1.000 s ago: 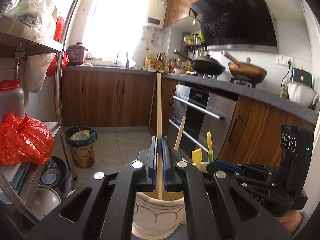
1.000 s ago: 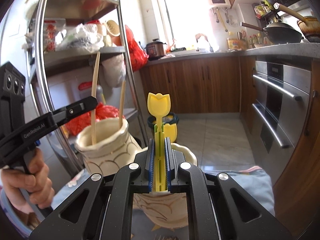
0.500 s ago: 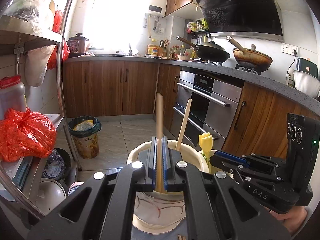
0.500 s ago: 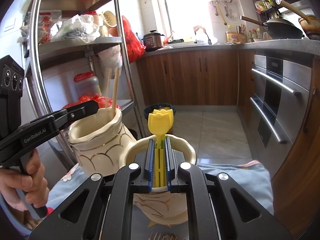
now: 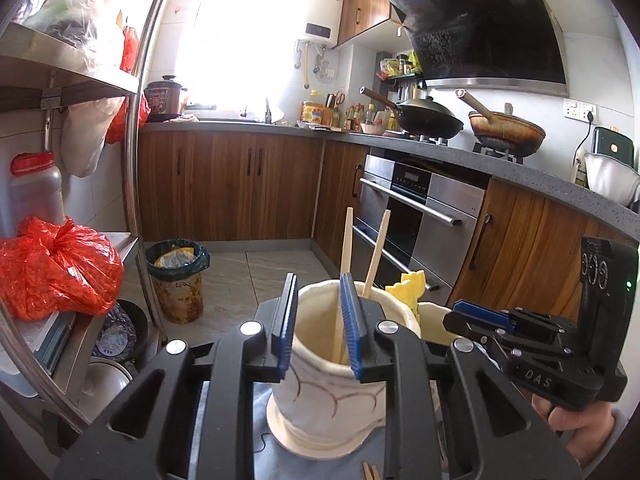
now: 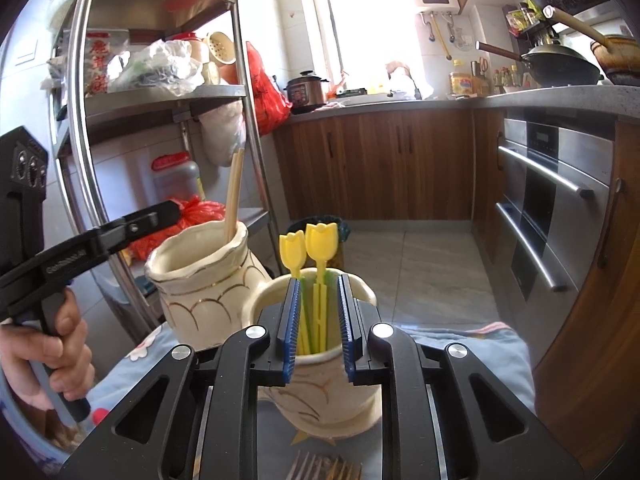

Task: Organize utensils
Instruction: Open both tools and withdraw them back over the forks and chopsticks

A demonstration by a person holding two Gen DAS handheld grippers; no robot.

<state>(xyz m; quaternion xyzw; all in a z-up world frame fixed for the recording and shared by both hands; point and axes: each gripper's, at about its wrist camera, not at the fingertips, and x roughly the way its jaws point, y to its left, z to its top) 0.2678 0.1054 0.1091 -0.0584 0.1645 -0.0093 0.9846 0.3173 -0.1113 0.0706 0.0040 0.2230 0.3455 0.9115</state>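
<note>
Left gripper: jaws wide apart, holding nothing, straddling the mouth of the tall cream jar. Two wooden chopsticks stand in that jar, tips leaning toward 1 o'clock; one sits just beside the inner face of the right-hand pad, can't tell if it touches.

Right gripper: jaws also wide, nothing clamped, either side of the shorter cream mug. Two yellow tulip-topped picks stand upright in the mug between the pads, apart from both.

In the right wrist view the tall jar sits at 10 o'clock from the mug, just beside it, chopsticks sticking out the top. The left gripper's arm comes in from 9 o'clock above the jar, hand on its grip.

Both pots sit on a blue floral cloth. Fork tines at 6 o'clock on the cloth, near the mug's base. More chopstick ends at 6 o'clock in the left wrist view.
</note>
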